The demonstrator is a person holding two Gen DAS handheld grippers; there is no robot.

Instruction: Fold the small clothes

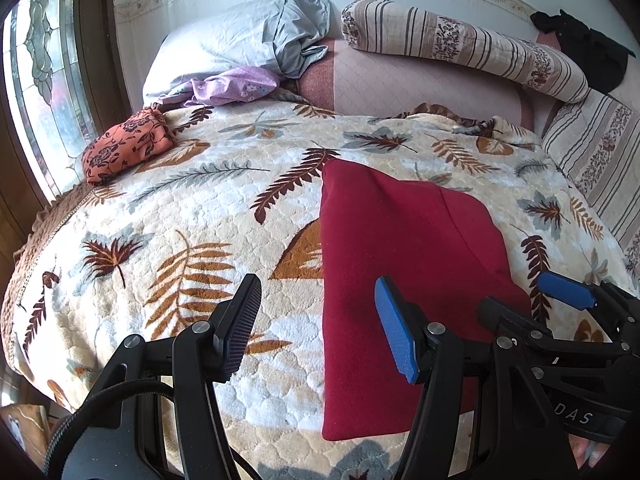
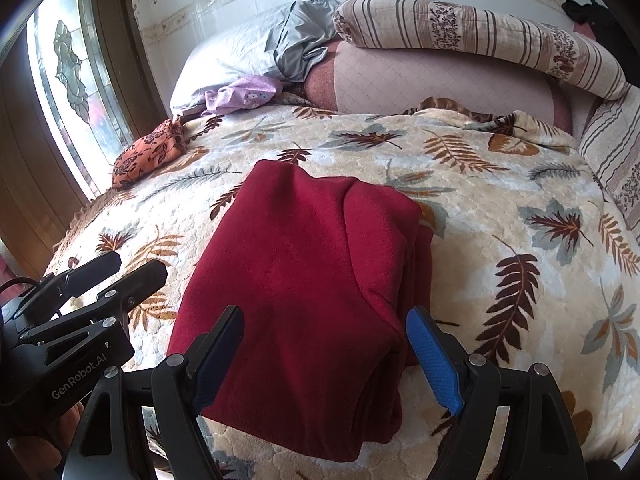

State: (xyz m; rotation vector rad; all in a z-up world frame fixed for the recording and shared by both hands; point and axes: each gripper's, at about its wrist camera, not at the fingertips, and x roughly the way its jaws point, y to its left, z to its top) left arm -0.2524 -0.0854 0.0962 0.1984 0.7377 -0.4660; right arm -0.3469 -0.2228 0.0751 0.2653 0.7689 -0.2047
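Right at the bottom of the left wrist view, the left gripper (image 1: 318, 330) hangs with its fingers spread wide, nothing between them, one black pad over the blanket and the blue pad over the near left edge of the red garment (image 1: 404, 276). Over in the right wrist view, the right gripper (image 2: 324, 354) is spread wide too, holding nothing, its two fingers straddling the near end of that same red garment (image 2: 312, 300). The garment lies folded into a thick stack on the leaf-print blanket (image 2: 520, 208), layered edges showing along its right side, filling the centre of the frame. The left gripper (image 2: 100, 280) shows at the lower left of this view, just beside the garment's left edge. Further back, at the left edge of the bed, an orange floral cloth (image 1: 124, 146) sits bunched up near the stained-glass window (image 1: 36, 64). Beyond it, upper left of centre, a purple flowered cloth (image 1: 236, 86) lies against a pale pillow (image 1: 208, 48) with grey fabric (image 1: 298, 36) draped on it. Along the far wall, a striped floral bolster (image 1: 460, 46) runs toward the upper right, where a black garment (image 1: 588, 50) rests in the corner.
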